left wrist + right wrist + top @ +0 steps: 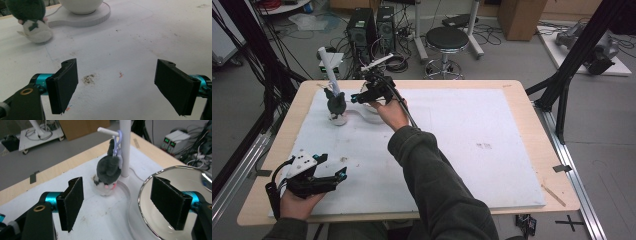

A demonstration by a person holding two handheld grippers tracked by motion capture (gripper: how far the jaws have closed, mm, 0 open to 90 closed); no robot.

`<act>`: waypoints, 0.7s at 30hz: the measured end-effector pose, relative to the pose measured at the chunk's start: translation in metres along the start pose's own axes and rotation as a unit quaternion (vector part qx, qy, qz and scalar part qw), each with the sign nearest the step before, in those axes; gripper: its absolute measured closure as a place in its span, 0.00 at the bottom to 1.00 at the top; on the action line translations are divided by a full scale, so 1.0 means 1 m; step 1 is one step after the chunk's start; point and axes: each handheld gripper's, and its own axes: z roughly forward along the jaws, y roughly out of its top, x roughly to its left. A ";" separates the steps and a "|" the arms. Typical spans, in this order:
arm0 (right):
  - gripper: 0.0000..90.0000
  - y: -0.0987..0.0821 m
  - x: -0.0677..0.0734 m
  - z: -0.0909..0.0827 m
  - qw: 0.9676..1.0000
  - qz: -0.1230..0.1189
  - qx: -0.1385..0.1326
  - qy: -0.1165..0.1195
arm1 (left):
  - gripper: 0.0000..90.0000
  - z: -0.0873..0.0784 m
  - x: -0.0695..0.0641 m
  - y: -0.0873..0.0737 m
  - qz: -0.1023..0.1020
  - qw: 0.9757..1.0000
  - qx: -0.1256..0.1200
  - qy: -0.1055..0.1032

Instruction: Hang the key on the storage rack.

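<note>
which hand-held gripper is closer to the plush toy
The right hand-held gripper. It sits at the far end of the table, just beside the grey plush toy hanging on the white stand; the left hand-held gripper rests near the front edge.

Grey-white plush toy (pixel 108 176), seemingly hooked to white stand (pixel 124 147)

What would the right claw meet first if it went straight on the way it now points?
Probably the grey plush toy hanging by the white stand: it sits ahead between the open right claw. Depth is unclear.
</note>
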 end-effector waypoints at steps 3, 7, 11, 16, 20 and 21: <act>0.24 -0.008 -0.005 -0.008 1.000 0.006 0.004 0.005 | 0.22 0.000 0.000 0.000 0.002 1.000 0.001 -0.002; 0.23 -0.013 -0.007 -0.019 1.000 0.008 0.017 0.006 | 0.22 0.000 -0.001 0.000 0.003 1.000 0.003 -0.003; 0.23 -0.021 -0.008 -0.031 1.000 -0.001 -0.003 -0.002 | 0.22 0.000 -0.001 -0.001 0.001 1.000 0.002 -0.002; 0.20 -0.032 -0.012 -0.044 1.000 0.005 0.007 -0.002 | 0.22 0.000 -0.002 0.000 0.003 1.000 0.002 -0.003; 0.20 -0.040 -0.014 -0.055 1.000 0.002 0.001 -0.006 | 0.22 0.001 -0.003 0.000 0.005 1.000 0.004 -0.004; 0.20 -0.042 -0.015 -0.058 1.000 0.004 -0.002 -0.005 | 0.22 0.000 -0.003 0.000 0.006 1.000 0.005 -0.004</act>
